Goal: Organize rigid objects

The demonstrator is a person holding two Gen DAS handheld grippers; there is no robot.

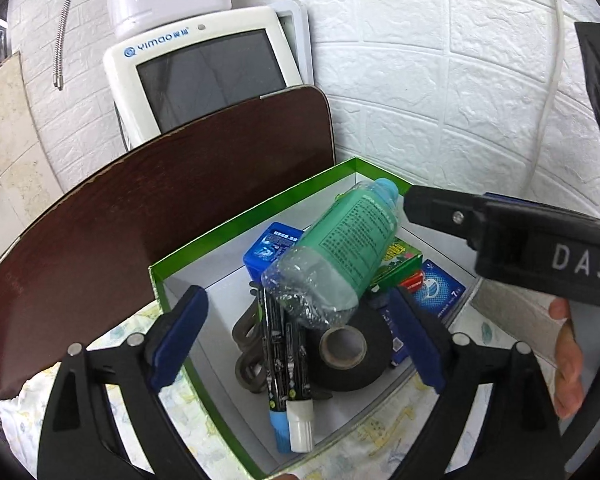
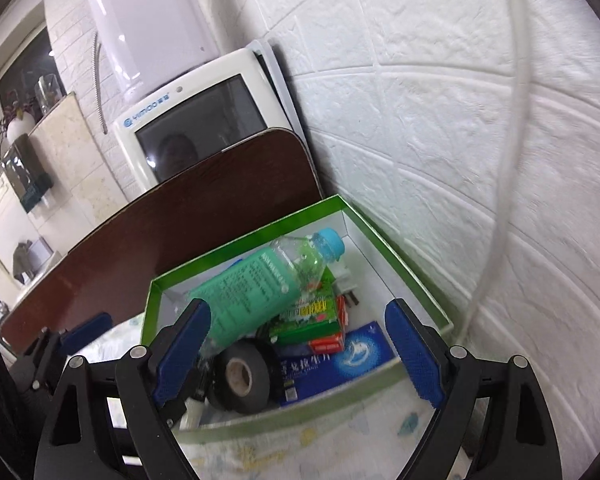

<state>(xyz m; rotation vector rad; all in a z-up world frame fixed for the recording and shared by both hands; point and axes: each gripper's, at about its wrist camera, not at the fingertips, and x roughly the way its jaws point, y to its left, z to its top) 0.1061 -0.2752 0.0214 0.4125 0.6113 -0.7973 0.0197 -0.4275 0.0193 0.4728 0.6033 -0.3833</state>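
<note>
Black plastic left gripper, blue ribbed fingers, silver screws, right gripper marked "DAS"

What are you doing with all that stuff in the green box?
A person is tidying things into the green box, holding a gripper in each hand. Both the left gripper and the right gripper hang open over it, holding nothing. The bottle with the green label lies tilted on top of the black tape roll, two markers and some small cartons.
</note>
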